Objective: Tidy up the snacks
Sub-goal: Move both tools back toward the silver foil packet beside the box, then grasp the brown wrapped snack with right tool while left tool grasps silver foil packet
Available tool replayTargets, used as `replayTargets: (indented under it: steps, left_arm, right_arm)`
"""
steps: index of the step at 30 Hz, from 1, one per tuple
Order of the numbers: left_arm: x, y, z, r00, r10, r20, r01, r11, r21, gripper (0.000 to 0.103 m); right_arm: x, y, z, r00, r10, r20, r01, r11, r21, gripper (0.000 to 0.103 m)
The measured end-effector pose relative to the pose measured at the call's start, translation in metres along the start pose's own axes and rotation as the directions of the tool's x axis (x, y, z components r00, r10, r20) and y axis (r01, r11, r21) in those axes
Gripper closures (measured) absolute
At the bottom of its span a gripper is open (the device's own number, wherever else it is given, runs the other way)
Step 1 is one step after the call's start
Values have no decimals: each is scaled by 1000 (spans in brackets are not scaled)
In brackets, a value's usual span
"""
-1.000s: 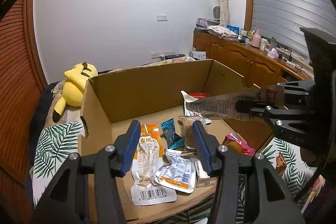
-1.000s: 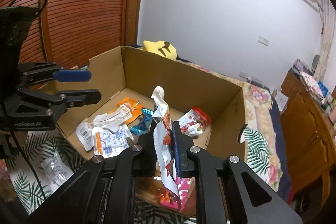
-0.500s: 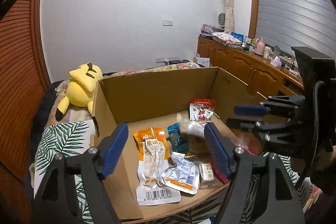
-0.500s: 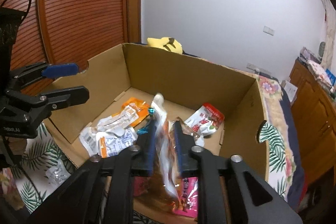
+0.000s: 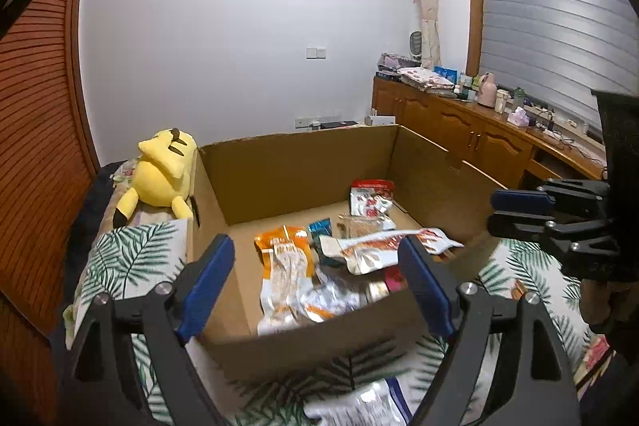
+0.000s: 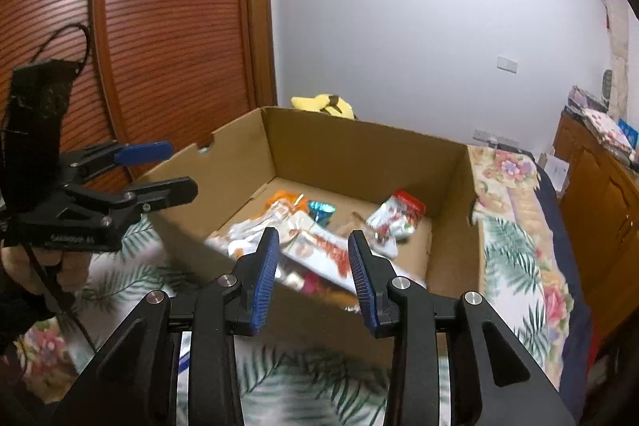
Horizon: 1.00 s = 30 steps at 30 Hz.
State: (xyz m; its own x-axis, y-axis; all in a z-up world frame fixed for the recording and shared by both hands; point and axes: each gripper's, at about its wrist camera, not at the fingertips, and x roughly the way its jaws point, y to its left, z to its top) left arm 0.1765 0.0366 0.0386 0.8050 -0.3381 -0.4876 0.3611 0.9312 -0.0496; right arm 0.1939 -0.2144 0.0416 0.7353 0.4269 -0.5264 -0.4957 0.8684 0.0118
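An open cardboard box (image 5: 303,162) (image 6: 359,154) on a leaf-print bedspread holds several snack packets. A long white and red packet (image 5: 375,250) (image 6: 323,250) lies on top of them, free of both grippers. Around it are an orange packet (image 5: 283,250), a small teal one (image 5: 319,228) and a red-and-white pouch (image 5: 369,196) by the back wall. My left gripper (image 5: 315,266) hovers over the box's near wall, its jaws opening with nothing between them. My right gripper (image 6: 313,266) is pulled back before the box's near edge, open and empty.
A yellow plush toy (image 5: 163,170) lies behind the box's left corner. A loose clear packet (image 5: 359,406) rests on the bedspread (image 5: 131,258) in front of the box. Wooden cabinets (image 5: 459,130) with clutter line the right wall; a ribbed wooden door (image 6: 167,26) stands on the left.
My right gripper let go of the long packet, which dropped flat into the box, then drew back. My left gripper widened and also pulled back from over the box.
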Motion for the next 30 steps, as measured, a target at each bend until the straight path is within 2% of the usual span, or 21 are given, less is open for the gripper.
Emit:
replayTargets:
  steps: [4,7,15,23,26,30]
  left_arm:
    - [-17,-1,-13,1000,-9,5,9,1000,-11,18]
    - [-26,-3,-26,1000,3,2,-3,1000,-7,18]
    - [-21,-8,-72,999,7,-45,-8,1000,-24,18]
    - [-8,-15,-91,996,-6,-86,2,999,-46,18]
    - [-4,-17,-94,995,-37,-94,31,998,-63,18]
    - [1,-24,-101,991,-37,-127,32,999,-38,18]
  right_arm:
    - [-22,0,-21,1000,-18,15,18,1000,20,66]
    - [-33,-5,-39,1000,-26,2,26,999,36,56]
    - [-39,-33,-94,992,-98,-82,107,988,109,56]
    - [-36,-51,-133,986,-65,-153,99,969,227,56]
    - [-29,-54,-141,982,-41,-185,90,960,266,55]
    - [-22,-56,-145,977,-26,-210,89,951,295,51]
